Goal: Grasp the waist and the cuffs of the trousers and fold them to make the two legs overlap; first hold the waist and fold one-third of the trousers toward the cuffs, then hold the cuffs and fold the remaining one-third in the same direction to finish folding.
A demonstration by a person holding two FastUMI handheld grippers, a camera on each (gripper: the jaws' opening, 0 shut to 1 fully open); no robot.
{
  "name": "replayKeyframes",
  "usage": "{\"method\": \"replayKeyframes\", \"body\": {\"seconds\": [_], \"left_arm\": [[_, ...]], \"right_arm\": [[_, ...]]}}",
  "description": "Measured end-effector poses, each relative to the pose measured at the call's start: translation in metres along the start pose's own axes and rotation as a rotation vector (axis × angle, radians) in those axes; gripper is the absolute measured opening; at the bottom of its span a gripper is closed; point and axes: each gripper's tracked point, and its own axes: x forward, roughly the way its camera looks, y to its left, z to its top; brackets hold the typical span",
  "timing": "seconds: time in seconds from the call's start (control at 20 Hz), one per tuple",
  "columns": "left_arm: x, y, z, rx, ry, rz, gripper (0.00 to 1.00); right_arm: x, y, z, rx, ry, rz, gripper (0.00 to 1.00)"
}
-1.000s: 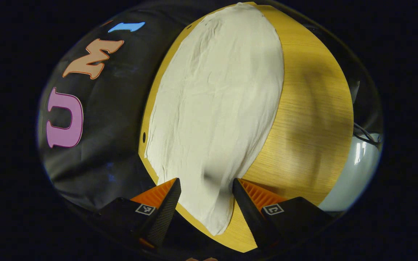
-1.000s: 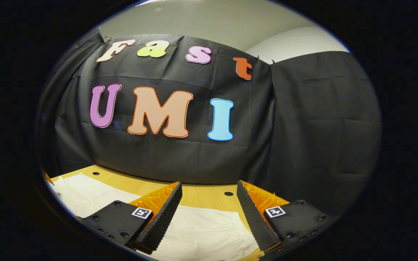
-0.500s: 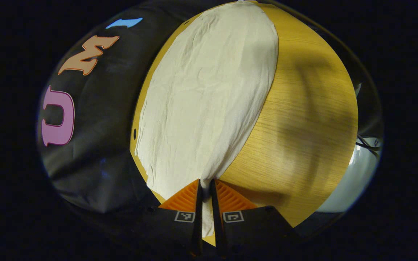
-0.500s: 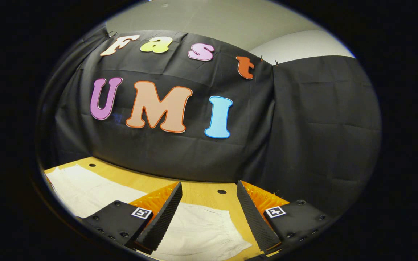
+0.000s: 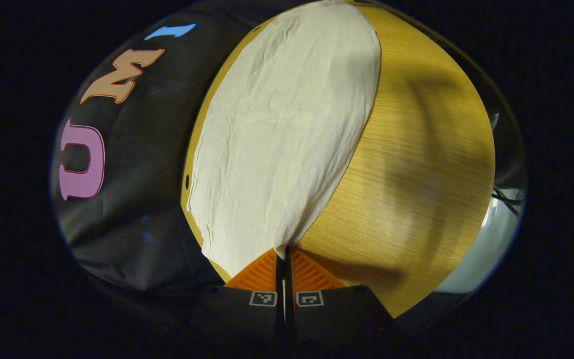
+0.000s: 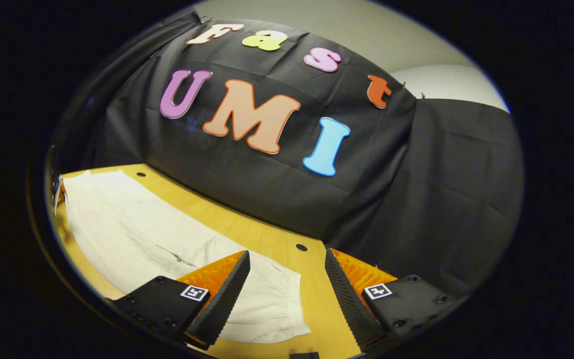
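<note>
One pair of pale trousers (image 5: 282, 134) lies flat on the wooden table (image 5: 416, 164), its long axis running along the back edge, the one next to the booth's wall. In the left gripper view the cloth stretches straight away from the left gripper (image 5: 284, 259), whose fingers are pressed together on a corner of fabric at the near end, most likely a cuff. So the length of the garment lies ahead of that tool, toward the far end of the table. In the right gripper view the right gripper (image 6: 287, 279) has its fingers spread wide and pinches nothing; it hangs near the gathered waist (image 6: 277, 299), which sits just below and to the left of the gap between the fingers, while the legs run off toward the far left corner. The right gripper is thus the nearer one to the waist, and my judgement is that it must come down and leftward onto that waist edge before any fold can start. The count: one pair of trousers, one table, two grippers.
</note>
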Motion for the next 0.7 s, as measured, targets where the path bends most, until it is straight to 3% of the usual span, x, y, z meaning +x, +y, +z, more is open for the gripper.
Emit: {"method": "replayKeyframes", "body": {"seconds": [0.4, 0.7], "left_arm": [[0.001, 0.000, 0.000, 0.004, 0.013, 0.020, 0.00], [0.001, 0.000, 0.000, 0.006, 0.022, 0.044, 0.00]], "right_arm": [[-0.017, 0.025, -0.094, -0.320, 0.158, 0.198, 0.98], [-0.030, 0.042, -0.162, -0.482, 0.277, 0.345, 0.98]]}}
